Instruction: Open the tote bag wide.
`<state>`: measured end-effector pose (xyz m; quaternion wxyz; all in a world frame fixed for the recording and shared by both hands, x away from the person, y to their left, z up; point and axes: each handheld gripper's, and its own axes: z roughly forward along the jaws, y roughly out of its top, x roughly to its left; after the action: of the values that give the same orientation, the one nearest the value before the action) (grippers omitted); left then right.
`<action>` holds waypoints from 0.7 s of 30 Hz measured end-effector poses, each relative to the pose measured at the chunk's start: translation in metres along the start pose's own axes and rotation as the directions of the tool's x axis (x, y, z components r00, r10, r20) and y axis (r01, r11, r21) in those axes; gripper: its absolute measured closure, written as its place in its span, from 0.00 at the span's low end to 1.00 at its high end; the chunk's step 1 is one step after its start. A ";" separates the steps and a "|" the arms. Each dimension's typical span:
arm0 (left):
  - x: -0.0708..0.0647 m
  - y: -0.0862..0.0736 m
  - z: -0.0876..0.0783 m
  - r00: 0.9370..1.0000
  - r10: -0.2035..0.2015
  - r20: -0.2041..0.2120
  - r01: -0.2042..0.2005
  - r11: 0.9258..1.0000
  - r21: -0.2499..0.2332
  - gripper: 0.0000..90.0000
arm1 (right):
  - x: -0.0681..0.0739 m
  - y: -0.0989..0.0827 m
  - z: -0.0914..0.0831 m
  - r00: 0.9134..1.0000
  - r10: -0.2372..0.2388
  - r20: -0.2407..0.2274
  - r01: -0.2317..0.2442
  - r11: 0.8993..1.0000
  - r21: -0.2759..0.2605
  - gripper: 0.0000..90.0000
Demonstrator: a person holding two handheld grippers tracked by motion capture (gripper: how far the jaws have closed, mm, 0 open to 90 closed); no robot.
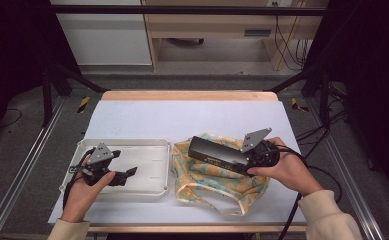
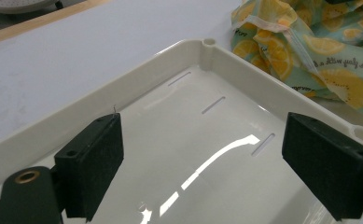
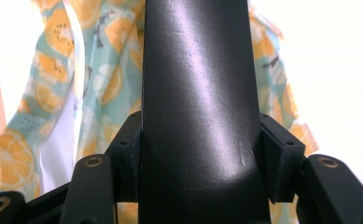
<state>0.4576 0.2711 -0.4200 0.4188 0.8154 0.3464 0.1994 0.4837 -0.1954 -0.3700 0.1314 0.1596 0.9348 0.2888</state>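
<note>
A long black box-shaped object (image 1: 217, 152) hangs above a crumpled cloth printed with orange slices (image 1: 217, 182). My right gripper (image 1: 249, 159) is shut on its near end; in the right gripper view the black object (image 3: 198, 93) runs up between both pads (image 3: 275, 156), over the cloth (image 3: 53, 107). My left gripper (image 1: 127, 175) is open above the white plastic tray (image 1: 149, 192). Its jaws stand wide apart with nothing between them in the left gripper view, over the tray's glossy floor (image 2: 193, 154). The cloth (image 2: 319, 51) lies just past the tray's rim.
A white mat (image 1: 182, 117) covers the table, with a wooden edge (image 1: 187, 95) at the far side. Black frame bars and cables (image 1: 327, 140) run along both sides of the table.
</note>
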 end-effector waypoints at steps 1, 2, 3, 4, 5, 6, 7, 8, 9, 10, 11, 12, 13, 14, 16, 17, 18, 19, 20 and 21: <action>0.001 0.000 -0.001 1.000 0.001 -0.001 -0.001 1.000 0.000 0.14 | 0.000 0.002 -0.001 1.000 -0.003 0.003 0.003 1.000 -0.002 0.48; 0.001 0.000 -0.001 1.000 -0.002 0.000 0.002 1.000 -0.003 0.14 | 0.000 0.005 -0.002 1.000 -0.005 0.004 0.005 1.000 -0.001 0.48; 0.002 0.000 -0.002 1.000 -0.004 -0.003 0.004 1.000 -0.004 0.14 | 0.000 0.007 -0.003 1.000 0.000 0.008 0.000 1.000 -0.002 0.48; 0.003 0.000 -0.003 1.000 -0.006 -0.004 0.006 1.000 -0.006 0.14 | 0.000 0.010 -0.003 1.000 -0.002 0.009 0.002 1.000 -0.001 0.48; 0.003 0.000 -0.003 1.000 -0.007 -0.005 0.007 1.000 -0.006 0.14 | 0.000 0.012 -0.004 1.000 0.002 0.010 -0.002 1.000 -0.002 0.48; 0.004 0.000 -0.004 1.000 -0.007 -0.007 0.007 1.000 -0.008 0.14 | -0.001 0.015 -0.004 1.000 0.002 0.013 -0.002 1.000 -0.004 0.48; 0.004 0.000 -0.005 1.000 -0.009 -0.009 0.009 1.000 -0.011 0.14 | -0.001 0.018 -0.005 1.000 0.002 0.019 -0.002 1.000 -0.003 0.48; 0.005 0.000 -0.006 1.000 -0.011 -0.010 0.011 1.000 -0.011 0.14 | -0.001 0.020 -0.005 1.000 0.001 0.019 -0.001 1.000 -0.010 0.48; 0.006 0.000 -0.007 1.000 -0.013 -0.013 0.013 1.000 -0.014 0.14 | -0.001 0.023 -0.005 1.000 0.003 0.022 -0.003 1.000 -0.010 0.48; 0.007 0.000 -0.008 1.000 -0.017 -0.014 0.017 1.000 -0.017 0.14 | -0.001 0.025 -0.005 1.000 0.002 0.022 -0.001 1.000 -0.014 0.48; 0.008 0.000 -0.009 1.000 -0.018 -0.015 0.018 1.000 -0.019 0.14 | 0.000 0.028 -0.005 1.000 -0.003 0.023 0.003 1.000 -0.011 0.48; 0.008 0.000 -0.010 1.000 -0.018 -0.015 0.018 1.000 -0.019 0.14 | 0.001 0.030 -0.005 1.000 -0.007 0.022 0.008 1.000 -0.011 0.48; 0.009 0.000 -0.010 1.000 -0.018 -0.017 0.017 1.000 -0.019 0.14 | 0.001 0.032 -0.004 1.000 -0.014 0.021 0.014 1.000 -0.010 0.48; 0.010 0.000 -0.011 1.000 -0.023 -0.018 0.023 0.999 -0.022 0.14 | 0.002 0.034 -0.004 1.000 -0.014 0.020 0.014 1.000 -0.010 0.48; 0.011 0.000 -0.013 0.999 -0.024 -0.021 0.023 0.999 -0.023 0.14 | 0.003 0.038 -0.003 1.000 -0.017 0.020 0.017 1.000 -0.012 0.48; 0.011 0.000 -0.013 0.999 -0.028 -0.022 0.027 0.999 -0.027 0.14 | 0.003 0.040 -0.002 1.000 -0.015 0.016 0.015 1.000 -0.012 0.48; 0.012 0.001 -0.014 0.999 -0.026 -0.022 0.025 0.999 -0.026 0.14 | 0.004 0.042 -0.001 1.000 -0.017 0.011 0.017 1.000 -0.017 0.48; 0.012 0.001 -0.015 0.999 -0.026 -0.024 0.026 0.999 -0.028 0.14 | 0.005 0.044 -0.001 1.000 -0.017 0.009 0.017 1.000 -0.013 0.48; 0.013 0.002 -0.016 0.999 -0.027 -0.024 0.026 0.999 -0.030 0.14 | 0.005 0.045 0.000 1.000 -0.020 0.008 0.020 1.000 -0.013 0.48; 0.013 0.002 -0.017 0.999 -0.025 -0.024 0.024 0.999 -0.029 0.14 | 0.005 0.046 0.000 1.000 -0.021 0.007 0.021 1.000 -0.012 0.48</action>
<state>0.4570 0.2890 -0.4081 0.4289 0.8023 0.3586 0.2091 0.4890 -0.1574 -0.3441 0.1387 0.1498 0.9342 0.2925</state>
